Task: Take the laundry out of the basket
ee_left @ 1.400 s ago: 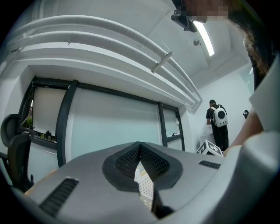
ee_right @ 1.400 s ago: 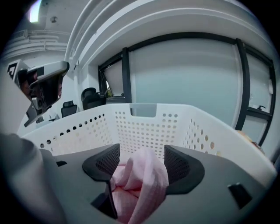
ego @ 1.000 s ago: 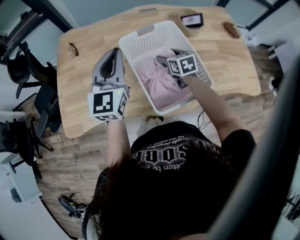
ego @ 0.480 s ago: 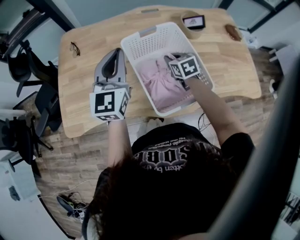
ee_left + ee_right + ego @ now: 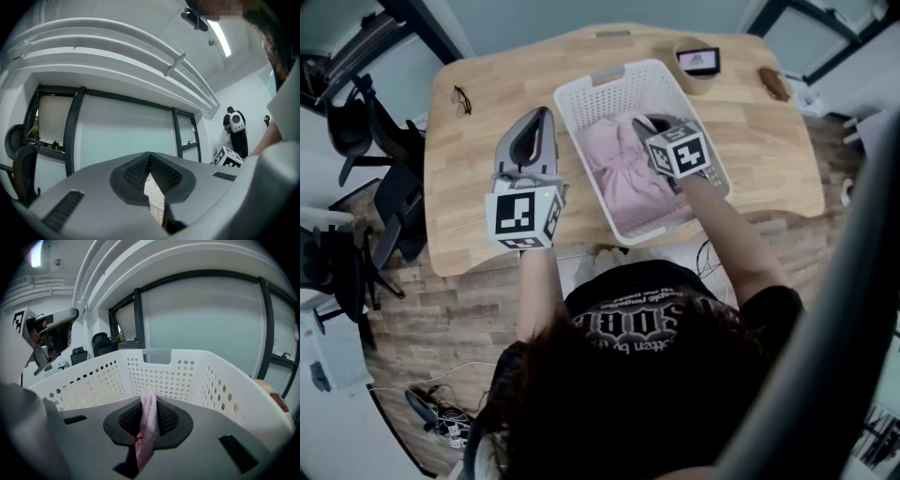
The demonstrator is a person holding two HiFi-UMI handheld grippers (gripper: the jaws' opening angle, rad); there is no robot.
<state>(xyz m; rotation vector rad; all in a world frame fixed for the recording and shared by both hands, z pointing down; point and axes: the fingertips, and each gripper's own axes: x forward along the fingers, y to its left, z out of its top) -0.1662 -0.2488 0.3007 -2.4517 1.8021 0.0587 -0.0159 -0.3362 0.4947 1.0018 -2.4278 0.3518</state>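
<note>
A white perforated laundry basket (image 5: 609, 89) stands on the wooden table (image 5: 469, 225) with pink laundry (image 5: 623, 173) bunched inside. My right gripper (image 5: 645, 127) reaches into the basket from the near right. Its jaws are closing, and a fold of the pink laundry (image 5: 149, 411) is pinched between the pads. The basket's far wall and handle slot (image 5: 157, 357) lie ahead of the right gripper (image 5: 148, 420). My left gripper (image 5: 546, 114) hovers over the table just left of the basket, jaws together and empty. In the left gripper view the left gripper (image 5: 150, 161) points upward.
Glasses (image 5: 461, 98) lie at the table's far left. A phone on a round stand (image 5: 698, 61) and a brown object (image 5: 774, 82) sit at the far right. Office chairs (image 5: 356, 122) stand left of the table. A person with a backpack (image 5: 234, 124) stands far off.
The right gripper has shifted slightly toward the basket's far right side, over the pink laundry. The left gripper stays beside the basket.
</note>
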